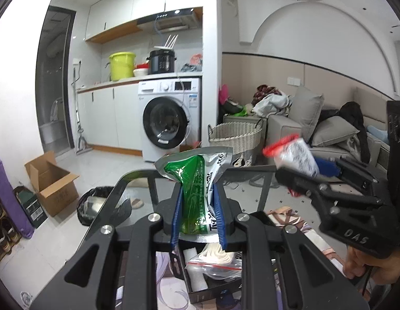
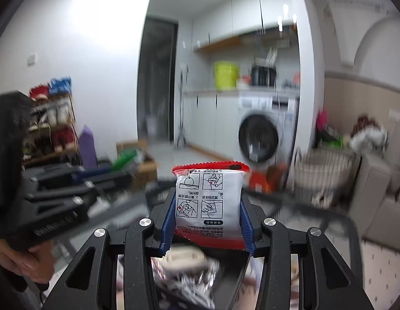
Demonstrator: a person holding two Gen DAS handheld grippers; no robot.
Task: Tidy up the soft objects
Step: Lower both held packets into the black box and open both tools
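Left tongs (image 1: 197,214) pinching green packet (image 1: 193,178), right tongs (image 2: 207,222) clamping red-white packet (image 2: 210,199); box contents below blurred.

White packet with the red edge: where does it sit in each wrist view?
Left wrist view: the white packet with the red edge is at right of centre, blurred, in the right gripper.
Right wrist view: the packet is at lower centre, pinched between the gripper's blue pads.
Shared landmark: the washing machine.
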